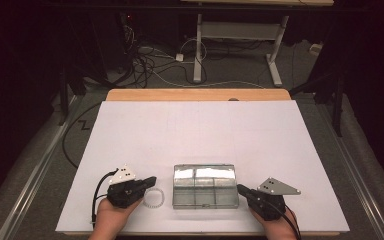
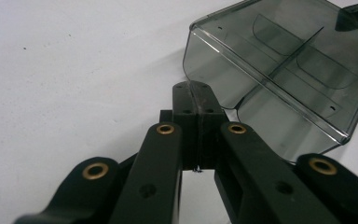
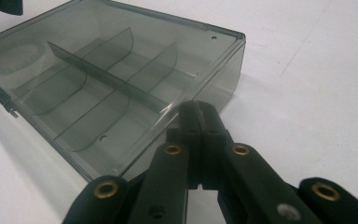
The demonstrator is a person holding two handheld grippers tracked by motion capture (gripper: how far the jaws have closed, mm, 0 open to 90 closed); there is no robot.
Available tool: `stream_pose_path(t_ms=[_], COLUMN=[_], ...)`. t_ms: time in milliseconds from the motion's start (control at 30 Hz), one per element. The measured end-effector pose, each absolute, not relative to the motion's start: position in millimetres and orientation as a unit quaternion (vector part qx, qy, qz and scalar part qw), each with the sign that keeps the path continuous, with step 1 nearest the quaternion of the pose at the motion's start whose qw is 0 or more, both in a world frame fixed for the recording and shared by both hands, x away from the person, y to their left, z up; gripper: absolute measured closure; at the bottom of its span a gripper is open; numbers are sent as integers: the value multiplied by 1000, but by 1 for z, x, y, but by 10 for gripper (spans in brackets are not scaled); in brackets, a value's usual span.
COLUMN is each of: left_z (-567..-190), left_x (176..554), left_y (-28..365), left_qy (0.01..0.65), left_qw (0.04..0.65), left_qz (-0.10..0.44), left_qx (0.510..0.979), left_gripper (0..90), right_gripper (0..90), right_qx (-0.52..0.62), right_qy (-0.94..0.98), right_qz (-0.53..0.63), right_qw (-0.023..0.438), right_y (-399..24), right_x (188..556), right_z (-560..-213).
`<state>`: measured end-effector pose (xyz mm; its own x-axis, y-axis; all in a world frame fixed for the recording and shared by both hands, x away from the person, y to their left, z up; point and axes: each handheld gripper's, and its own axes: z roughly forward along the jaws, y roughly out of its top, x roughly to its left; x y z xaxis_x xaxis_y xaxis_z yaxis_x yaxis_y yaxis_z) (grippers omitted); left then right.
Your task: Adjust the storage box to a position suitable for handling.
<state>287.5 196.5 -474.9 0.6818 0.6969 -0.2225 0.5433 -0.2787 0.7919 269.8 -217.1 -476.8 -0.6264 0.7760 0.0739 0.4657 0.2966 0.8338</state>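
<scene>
A smoky clear plastic box [image 1: 205, 186] with inner dividers lies shut on the white table top [image 1: 200, 130], near the front edge. My left gripper [image 1: 153, 180] sits just left of it, jaws shut and empty, pointing at the box's left side. Its own view has the shut tips [image 2: 196, 91] a short way from the box's corner [image 2: 284, 65]. A white beaded ring [image 1: 152, 205] lies on the table beside the left gripper. My right gripper [image 1: 240, 189] is shut with its tip at the box's right side; its tips [image 3: 198, 112] meet the box's near edge [image 3: 107, 74].
The box has a small latch [image 3: 4, 100] on one side. A wooden table edge [image 1: 195, 94] runs along the back. Beyond it are cables [image 1: 145, 60] on the floor and a white desk frame [image 1: 240, 40]. The far half of the white surface is bare.
</scene>
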Motion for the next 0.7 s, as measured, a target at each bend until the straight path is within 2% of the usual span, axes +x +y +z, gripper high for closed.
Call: stream_pose_path(t_ms=[233, 700], left_z=[-477, -478], left_x=[290, 288], left_y=[193, 195], left_qy=[397, 368], left_qw=[452, 462], left_qz=[88, 76], left_qx=[794, 804], left_gripper=[878, 878], right_gripper=[900, 900], right_qx=[392, 383], right_qy=[788, 780], right_qz=[442, 461], right_qw=[175, 178], right_y=[-216, -215], right_x=[270, 274], right_z=[-477, -467])
